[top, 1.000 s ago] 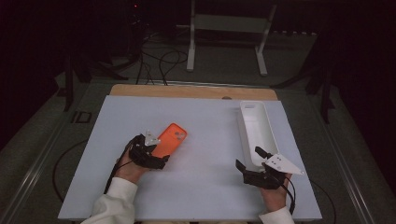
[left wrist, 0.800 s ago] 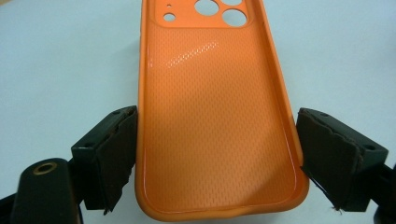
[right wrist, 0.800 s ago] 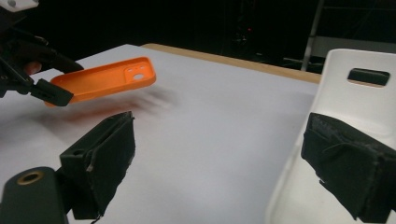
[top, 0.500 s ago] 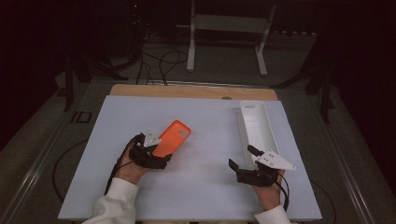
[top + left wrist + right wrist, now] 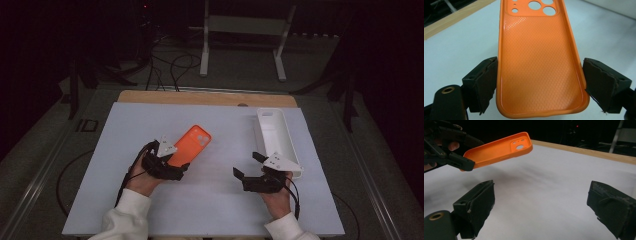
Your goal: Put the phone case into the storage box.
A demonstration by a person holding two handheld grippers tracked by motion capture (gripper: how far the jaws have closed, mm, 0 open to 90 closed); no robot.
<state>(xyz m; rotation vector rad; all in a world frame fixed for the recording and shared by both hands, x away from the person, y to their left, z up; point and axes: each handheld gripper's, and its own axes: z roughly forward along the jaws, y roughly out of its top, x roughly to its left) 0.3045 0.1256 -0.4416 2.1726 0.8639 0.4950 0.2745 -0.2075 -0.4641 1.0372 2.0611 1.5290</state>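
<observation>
Orange textured soft-plastic phone case [image 5: 539, 62], light and bendy, is clenched across its lower sides in my left claw [image 5: 167, 162], lifted off the white counter [image 5: 215, 210]; my right claw [image 5: 252, 170] gapes empty at three o'clock.

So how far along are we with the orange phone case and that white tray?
Done: the left gripper has the orange phone case clamped at its lower end and lifted clear of the white table, as the right gripper view shows. In hand: holding it aloft. Left, if the white tray is its target: nothing is placed there yet, and the right gripper is open with nothing between its jaws.
</observation>
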